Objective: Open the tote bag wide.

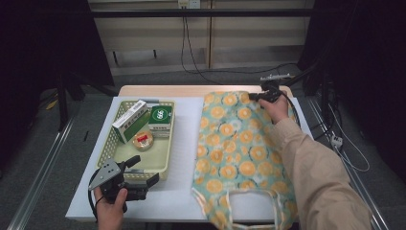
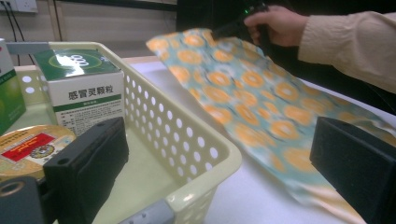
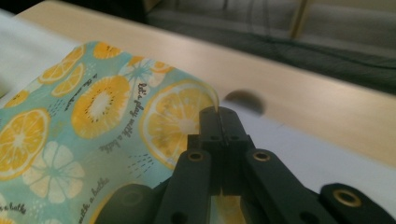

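Left gripper [image 1: 139,183], jaws spread and empty, rests beside the basket [image 1: 165,165]. Right gripper [image 3: 218,111], clamped on the far corner of the citrus-print bag [image 1: 239,143], lifts it off the table [image 1: 184,143].

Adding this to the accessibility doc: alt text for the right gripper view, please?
The right gripper, jaws shut, pinches the far corner of an orange-slice patterned cloth bag. The corner is lifted slightly above the white mat. Behind it is the wooden table edge.
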The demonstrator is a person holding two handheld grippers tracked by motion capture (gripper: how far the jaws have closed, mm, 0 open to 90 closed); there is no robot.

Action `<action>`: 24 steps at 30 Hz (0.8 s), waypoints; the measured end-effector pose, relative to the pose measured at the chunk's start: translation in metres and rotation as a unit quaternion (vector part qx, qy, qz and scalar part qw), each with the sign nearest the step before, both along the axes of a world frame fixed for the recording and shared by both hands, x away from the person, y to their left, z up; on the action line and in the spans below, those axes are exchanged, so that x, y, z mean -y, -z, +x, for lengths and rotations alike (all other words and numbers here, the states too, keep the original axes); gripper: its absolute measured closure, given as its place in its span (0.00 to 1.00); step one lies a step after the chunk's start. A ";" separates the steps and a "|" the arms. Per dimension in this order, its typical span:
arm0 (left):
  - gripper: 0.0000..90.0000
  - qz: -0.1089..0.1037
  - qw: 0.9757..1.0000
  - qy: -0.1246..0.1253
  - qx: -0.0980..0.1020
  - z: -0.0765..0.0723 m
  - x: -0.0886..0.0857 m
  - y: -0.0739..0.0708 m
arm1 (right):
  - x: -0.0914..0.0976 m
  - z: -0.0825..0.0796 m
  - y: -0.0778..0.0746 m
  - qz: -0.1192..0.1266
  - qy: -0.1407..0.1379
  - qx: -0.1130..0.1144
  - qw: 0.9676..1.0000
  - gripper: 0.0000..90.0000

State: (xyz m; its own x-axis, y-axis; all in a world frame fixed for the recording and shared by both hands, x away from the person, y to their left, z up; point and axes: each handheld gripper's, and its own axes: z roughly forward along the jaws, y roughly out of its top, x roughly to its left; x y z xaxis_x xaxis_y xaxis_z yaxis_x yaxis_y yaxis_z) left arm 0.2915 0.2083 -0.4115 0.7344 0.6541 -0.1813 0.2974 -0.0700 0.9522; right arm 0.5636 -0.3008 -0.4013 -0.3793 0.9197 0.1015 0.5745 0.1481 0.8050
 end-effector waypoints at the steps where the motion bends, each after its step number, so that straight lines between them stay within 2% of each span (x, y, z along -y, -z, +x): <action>1: 0.05 0.000 1.000 0.000 -0.001 0.000 0.001 0.000 | 0.005 0.006 -0.002 0.008 0.021 0.006 1.000 0.96; 2: 0.05 0.001 1.000 0.001 -0.004 0.001 0.001 0.001 | 0.015 0.015 -0.003 0.017 0.060 0.008 0.998 0.58; 3: 0.05 0.000 1.000 0.001 -0.004 0.000 0.002 0.001 | 0.015 0.015 -0.003 0.017 0.060 0.008 0.998 0.58; 4: 0.05 0.002 1.000 0.001 -0.002 0.000 0.002 0.001 | 0.017 0.016 -0.004 0.003 0.064 0.011 0.998 0.53; 5: 0.05 0.004 1.000 0.001 -0.002 0.000 0.003 0.001 | 0.018 0.015 -0.005 -0.009 0.056 0.020 0.998 0.52; 7: 0.05 0.005 1.000 0.002 -0.002 0.001 0.003 0.001 | 0.016 0.010 -0.004 0.002 0.026 0.002 1.000 0.42; 9: 0.05 0.008 1.000 0.002 -0.004 0.000 0.004 0.001 | 0.012 -0.001 -0.004 0.002 -0.003 0.002 1.000 0.39; 11: 0.05 0.011 1.000 0.001 -0.003 0.001 0.004 0.001 | 0.007 -0.016 -0.003 0.016 -0.035 0.000 0.999 0.36; 13: 0.05 0.014 1.000 0.002 -0.001 0.000 0.005 0.001 | 0.001 -0.035 -0.002 0.019 -0.060 -0.010 0.998 0.32; 15: 0.05 0.015 1.000 0.002 0.000 0.000 0.005 0.000 | -0.004 -0.057 0.000 0.015 -0.084 -0.010 0.996 0.29; 18: 0.05 0.015 1.000 0.001 0.000 -0.002 0.005 0.000 | -0.013 -0.091 0.000 -0.002 -0.122 -0.011 0.992 0.29; 20: 0.05 0.008 1.000 0.000 -0.004 -0.002 0.003 0.000 | -0.018 -0.114 -0.001 0.002 -0.151 -0.021 0.988 0.33; 22: 0.05 0.008 1.000 -0.003 -0.003 -0.002 0.001 0.001 | -0.021 -0.135 0.000 0.004 -0.169 -0.025 0.985 0.34; 23: 0.05 0.006 1.000 -0.004 -0.005 -0.002 0.000 0.001 | -0.024 -0.154 0.001 -0.002 -0.178 -0.026 0.984 0.33; 24: 0.05 0.006 1.000 -0.006 -0.005 -0.003 -0.001 0.001 | -0.024 -0.154 0.001 -0.002 -0.178 -0.026 0.984 0.33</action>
